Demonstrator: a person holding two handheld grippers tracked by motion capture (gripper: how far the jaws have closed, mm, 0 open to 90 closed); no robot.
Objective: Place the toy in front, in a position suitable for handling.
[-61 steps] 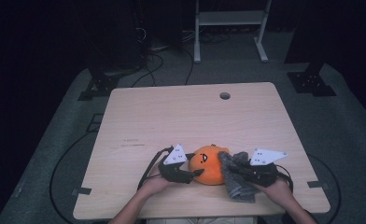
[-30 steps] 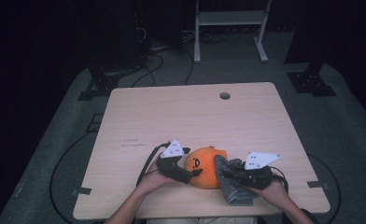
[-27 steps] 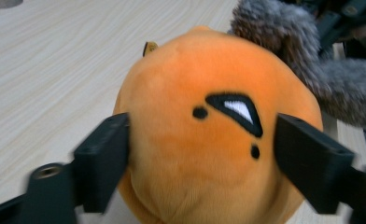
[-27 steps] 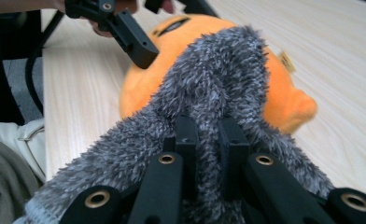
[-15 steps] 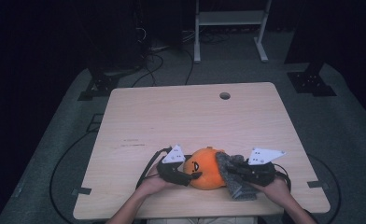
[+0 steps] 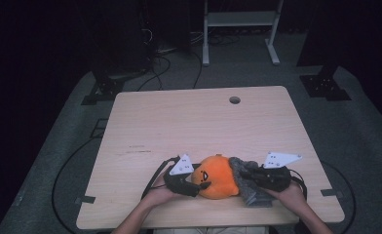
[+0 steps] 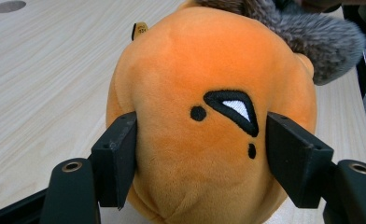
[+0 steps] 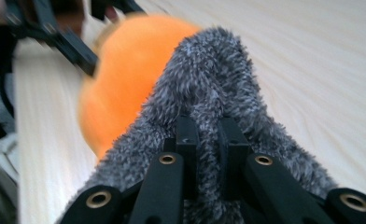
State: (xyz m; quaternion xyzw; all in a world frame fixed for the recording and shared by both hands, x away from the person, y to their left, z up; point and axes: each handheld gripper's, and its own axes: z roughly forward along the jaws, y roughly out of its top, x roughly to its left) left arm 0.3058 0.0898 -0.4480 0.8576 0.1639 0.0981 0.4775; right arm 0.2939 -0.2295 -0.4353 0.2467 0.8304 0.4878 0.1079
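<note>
Item: orange plush toy (image 6: 217, 176), near table edge, between both grippers. Left gripper (image 7: 197, 154): jaws just closed in, pads pressing its face sides. Right gripper (image 8: 208, 140): pinched tight on grey fuzzy cloth (image 8: 209, 84). Step: dressing or wrapping. Next: draw cloth over plush. Table (image 6: 189, 122): open room ahead of the jaws.

You're looking at a round orange plush toy (image 7: 209, 116) with a black-stitched, white-filled eye. Against it lies shaggy grey fur fabric (image 8: 209, 98). Your two grippers are black, and the tabletop (image 6: 179, 122) is pale, wood-grained.
</note>
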